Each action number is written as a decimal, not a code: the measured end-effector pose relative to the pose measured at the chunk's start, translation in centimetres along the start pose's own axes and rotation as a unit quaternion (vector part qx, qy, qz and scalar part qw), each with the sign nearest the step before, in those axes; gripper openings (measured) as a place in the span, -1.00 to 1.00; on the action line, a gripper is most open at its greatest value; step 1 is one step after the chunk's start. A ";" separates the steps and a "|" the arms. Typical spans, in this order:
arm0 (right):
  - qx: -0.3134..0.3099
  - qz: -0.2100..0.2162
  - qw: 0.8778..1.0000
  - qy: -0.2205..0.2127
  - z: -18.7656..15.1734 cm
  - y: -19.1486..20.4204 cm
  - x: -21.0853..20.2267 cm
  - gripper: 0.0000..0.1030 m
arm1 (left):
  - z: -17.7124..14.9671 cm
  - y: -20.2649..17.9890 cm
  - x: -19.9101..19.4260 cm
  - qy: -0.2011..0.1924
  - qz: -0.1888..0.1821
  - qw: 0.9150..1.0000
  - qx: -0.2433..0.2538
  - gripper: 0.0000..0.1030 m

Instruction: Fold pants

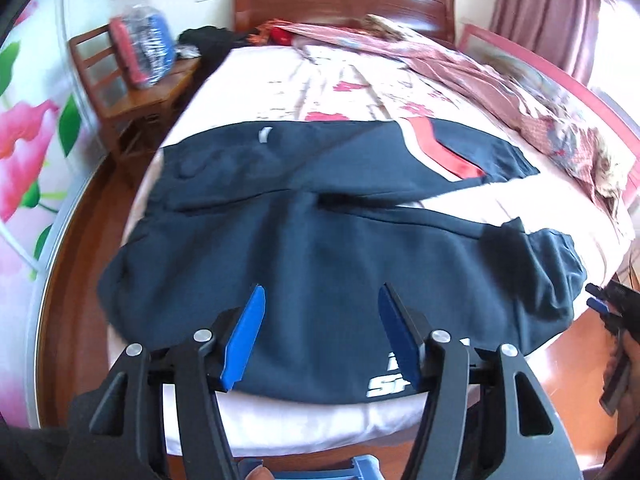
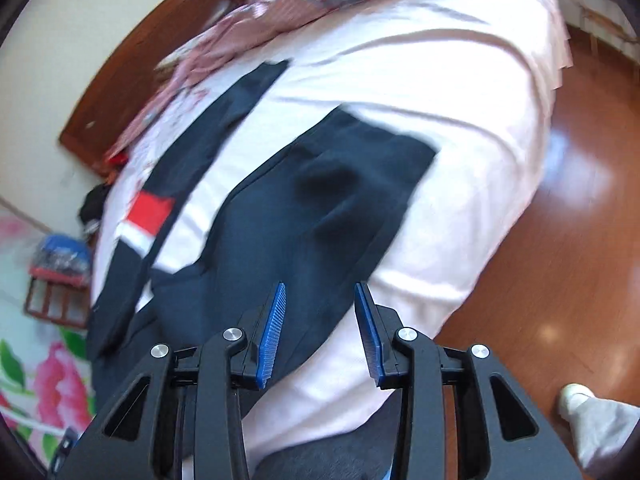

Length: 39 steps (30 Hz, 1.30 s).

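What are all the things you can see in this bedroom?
pants: one, dark navy with a red and white stripe, spread flat across the bed
bed: one, pale pink sheet, wooden headboard
quilt: one, pink patterned, bunched along the far side of the bed
chair: one, brown wood, beside the bed
bag: one, clear plastic with blue and red inside, on the chair
floor: shiny brown wood
shoe: one, white, on the floor
left gripper: black, blue pads, open above the pants
right gripper: black, blue pads, open

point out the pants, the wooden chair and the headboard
pants (image 1: 320, 248), left wrist view, middle of the dark fabric
wooden chair (image 1: 158, 96), left wrist view, seat edge
headboard (image 1: 340, 4), left wrist view, centre of the wood panel
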State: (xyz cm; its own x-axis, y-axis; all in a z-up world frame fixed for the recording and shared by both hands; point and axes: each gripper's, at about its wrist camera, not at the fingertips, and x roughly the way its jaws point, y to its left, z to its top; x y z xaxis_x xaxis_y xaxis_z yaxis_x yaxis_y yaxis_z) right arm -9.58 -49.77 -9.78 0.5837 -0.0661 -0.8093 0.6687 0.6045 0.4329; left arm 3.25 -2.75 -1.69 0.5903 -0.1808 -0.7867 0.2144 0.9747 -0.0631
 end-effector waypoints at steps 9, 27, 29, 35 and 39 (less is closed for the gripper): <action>-0.001 0.002 1.000 0.000 1.2 0.0 2.2 -0.31 | 0.8 -3.6 -0.1 0.002 -0.020 0.999 0.032 0.52; 0.065 0.010 0.998 -0.017 2.9 -2.6 3.8 -0.36 | 1.0 -1.9 1.4 0.031 0.003 1.000 0.000 0.62; 0.064 0.004 0.998 -0.019 3.0 -2.9 3.8 -0.85 | 1.2 -1.8 1.5 0.034 0.001 0.999 -0.004 0.65; -0.002 -0.048 0.996 -0.073 3.2 -1.1 0.3 -0.90 | 1.4 -1.7 1.2 0.033 0.000 0.999 -0.005 0.70; 0.005 -0.083 0.992 -0.091 3.9 -1.8 -0.9 -0.90 | 1.7 -1.4 1.0 0.025 0.003 1.000 -0.007 0.70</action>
State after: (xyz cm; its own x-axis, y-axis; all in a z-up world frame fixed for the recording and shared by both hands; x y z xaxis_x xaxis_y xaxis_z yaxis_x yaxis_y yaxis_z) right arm -9.54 -53.90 -8.30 0.5386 -0.3073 -0.7845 0.7663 0.5657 0.3045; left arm 4.92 -4.51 -1.36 0.5510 -0.1687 -0.8173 0.1996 0.9776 -0.0672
